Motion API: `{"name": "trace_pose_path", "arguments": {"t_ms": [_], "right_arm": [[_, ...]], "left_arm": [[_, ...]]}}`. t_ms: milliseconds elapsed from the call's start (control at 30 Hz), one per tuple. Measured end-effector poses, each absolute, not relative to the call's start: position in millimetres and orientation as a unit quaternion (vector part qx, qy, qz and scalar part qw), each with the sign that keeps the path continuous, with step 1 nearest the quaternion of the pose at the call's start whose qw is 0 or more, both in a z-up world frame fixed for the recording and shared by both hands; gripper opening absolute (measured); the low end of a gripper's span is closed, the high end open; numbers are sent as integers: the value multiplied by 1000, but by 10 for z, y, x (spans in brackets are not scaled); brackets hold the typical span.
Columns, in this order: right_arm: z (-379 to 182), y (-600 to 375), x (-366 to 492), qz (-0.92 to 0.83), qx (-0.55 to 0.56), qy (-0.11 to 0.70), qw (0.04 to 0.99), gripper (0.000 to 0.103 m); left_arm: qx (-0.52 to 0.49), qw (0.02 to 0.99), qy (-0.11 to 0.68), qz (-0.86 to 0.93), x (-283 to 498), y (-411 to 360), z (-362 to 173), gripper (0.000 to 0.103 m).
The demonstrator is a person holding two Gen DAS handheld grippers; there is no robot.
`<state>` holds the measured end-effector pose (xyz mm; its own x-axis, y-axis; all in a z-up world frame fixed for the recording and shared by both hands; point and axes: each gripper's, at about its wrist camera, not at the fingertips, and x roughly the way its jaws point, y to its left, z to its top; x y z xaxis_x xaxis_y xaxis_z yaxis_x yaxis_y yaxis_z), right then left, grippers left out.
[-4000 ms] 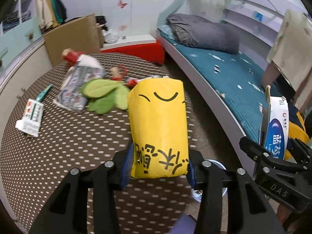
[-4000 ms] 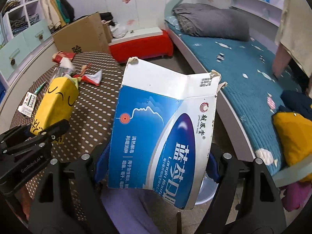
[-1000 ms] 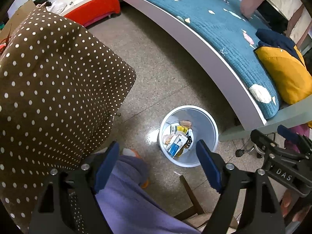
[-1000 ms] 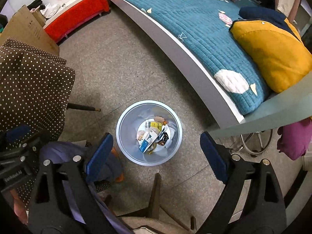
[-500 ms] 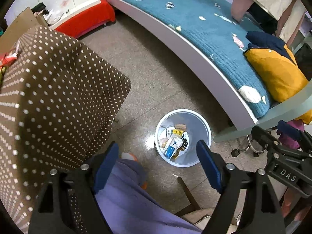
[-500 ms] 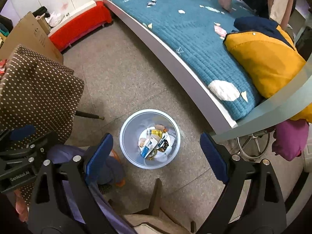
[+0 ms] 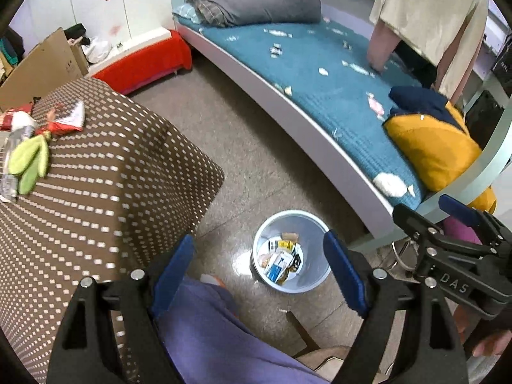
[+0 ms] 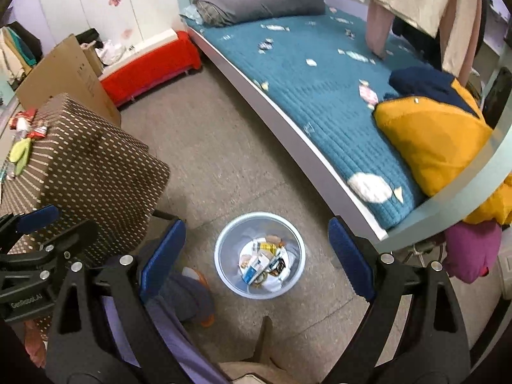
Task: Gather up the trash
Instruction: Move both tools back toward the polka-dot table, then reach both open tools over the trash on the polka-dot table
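Below, bin (image 8: 224, 275) contents jumbled, blurred table (image 7: 96, 192) wrappers (image 7: 64, 118)

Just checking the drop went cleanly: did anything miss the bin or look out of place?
Nothing spilled: the floor around the bin looks clean, and the boxes and wrappers lie inside it. The only oddity is small scraps scattered over the blue bedspread. More trash waits on the dotted table.
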<state>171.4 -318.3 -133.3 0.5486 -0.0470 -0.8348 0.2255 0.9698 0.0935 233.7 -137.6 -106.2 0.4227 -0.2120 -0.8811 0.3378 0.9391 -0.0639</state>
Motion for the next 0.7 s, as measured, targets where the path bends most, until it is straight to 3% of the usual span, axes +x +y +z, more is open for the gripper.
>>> {"name": "trace_pose_path", "arguments": {"t_ms": [700], "right_arm": [[-682, -1998, 2028, 47, 39, 404, 913, 90]], "left_arm": [[1, 900, 433, -52, 2156, -101, -331, 86]]}}
